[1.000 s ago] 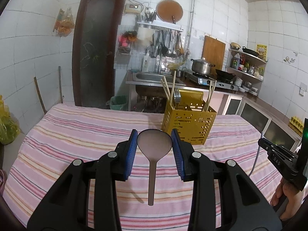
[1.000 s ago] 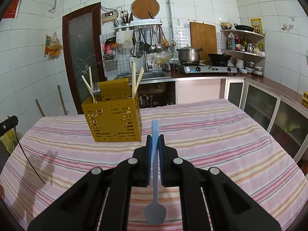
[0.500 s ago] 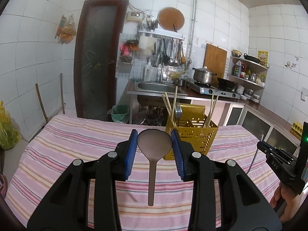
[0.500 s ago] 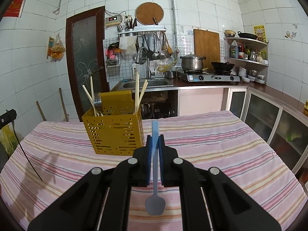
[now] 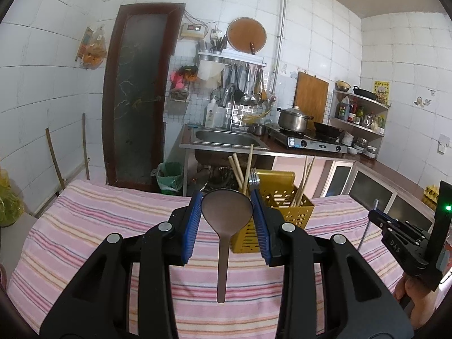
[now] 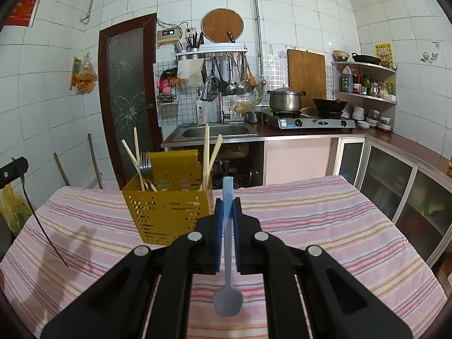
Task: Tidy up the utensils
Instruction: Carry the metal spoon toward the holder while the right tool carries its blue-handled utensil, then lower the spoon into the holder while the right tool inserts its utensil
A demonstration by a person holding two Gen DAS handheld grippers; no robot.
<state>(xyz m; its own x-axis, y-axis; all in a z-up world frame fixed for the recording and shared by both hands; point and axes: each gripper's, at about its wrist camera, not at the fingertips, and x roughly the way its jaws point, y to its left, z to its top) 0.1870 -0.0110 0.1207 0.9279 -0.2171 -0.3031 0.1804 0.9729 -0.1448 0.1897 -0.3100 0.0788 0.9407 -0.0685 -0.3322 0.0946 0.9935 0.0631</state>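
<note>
Left gripper clenched on brown spoon bowl, probably slippery; right gripper pinching light blue spatula mid-handle, centre frame.

White-tiled kitchen walls. Dark wooden door with frosted glass, left of steel sink. Stove with pot and wok on counter. Corner shelf holds bottles. Striped cloth covers table.
</note>
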